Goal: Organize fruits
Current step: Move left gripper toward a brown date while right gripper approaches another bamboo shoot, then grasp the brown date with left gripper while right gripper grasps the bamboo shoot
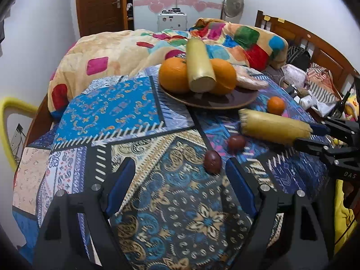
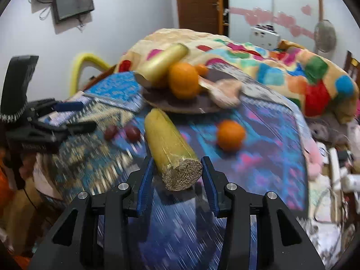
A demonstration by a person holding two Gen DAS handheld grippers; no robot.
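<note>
A brown plate point(image 1: 225, 103) on the patterned cloth holds two big oranges point(image 1: 174, 75) and a yellow cane piece point(image 1: 200, 65). A second yellow cane piece point(image 1: 274, 126) lies off the plate. My right gripper point(image 2: 177, 173) is shut on its cut end point(image 2: 182, 176); it also shows in the left wrist view point(image 1: 312, 133). A small orange point(image 1: 276, 105) and two dark red fruits point(image 1: 212, 162) lie on the cloth. My left gripper point(image 1: 180, 186) is open and empty, just short of the nearer red fruit.
A folded colourful blanket point(image 1: 135, 49) lies behind the plate. Clutter and bags point(image 1: 315, 85) sit at the right by the wooden headboard. A yellow chair point(image 1: 13, 117) stands at the left. The left gripper shows at the left of the right wrist view point(image 2: 72, 117).
</note>
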